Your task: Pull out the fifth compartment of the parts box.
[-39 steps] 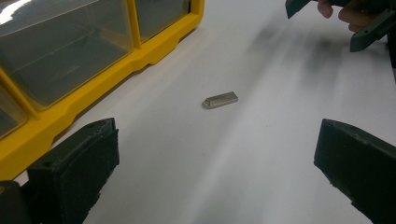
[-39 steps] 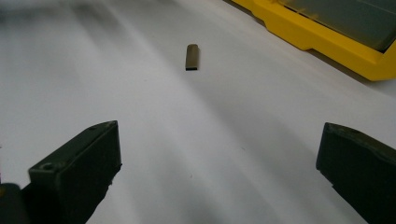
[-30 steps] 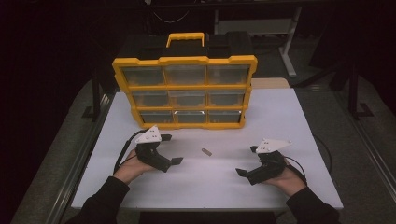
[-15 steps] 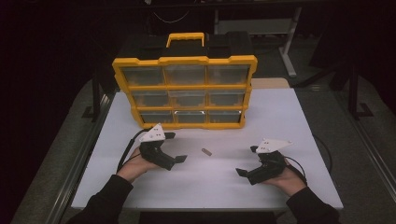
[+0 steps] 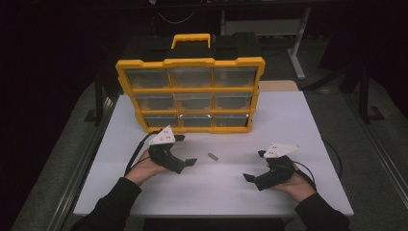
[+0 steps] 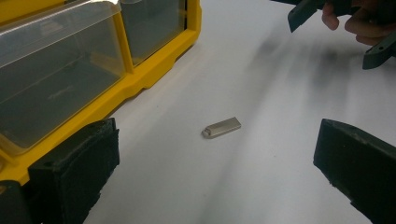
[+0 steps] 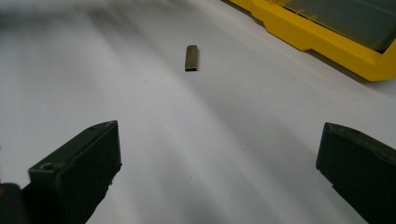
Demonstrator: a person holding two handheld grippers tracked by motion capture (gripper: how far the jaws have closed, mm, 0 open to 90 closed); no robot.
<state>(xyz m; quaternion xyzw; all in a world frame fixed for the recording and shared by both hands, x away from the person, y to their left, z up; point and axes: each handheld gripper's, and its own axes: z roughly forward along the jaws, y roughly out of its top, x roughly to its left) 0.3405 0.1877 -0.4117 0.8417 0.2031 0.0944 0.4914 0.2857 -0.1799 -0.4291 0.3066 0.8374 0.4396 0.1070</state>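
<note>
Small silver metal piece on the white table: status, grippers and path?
Left gripper open, empty, nearest. Right gripper open, empty, farther back. Small silver metal piece lies flat on white table, untouched. Path clear; yellow drawer organizer stands behind.

Your high view looks forward and down from your side of the white table (image 5: pixel 308 125), taking in the whole top with the yellow drawer organizer (image 5: pixel 190 94) at the far edge. Your left gripper view sits low and close beside the organizer (image 6: pixel 140 70), facing along the tabletop away from it. Your right gripper view is also low, farther from the organizer (image 7: pixel 327 42), facing toward it, probably at a slant. All three views share the small metal piece (image 5: pixel 212 156) (image 6: pixel 222 127) (image 7: pixel 191 58) lying just in front of the organizer.
</note>
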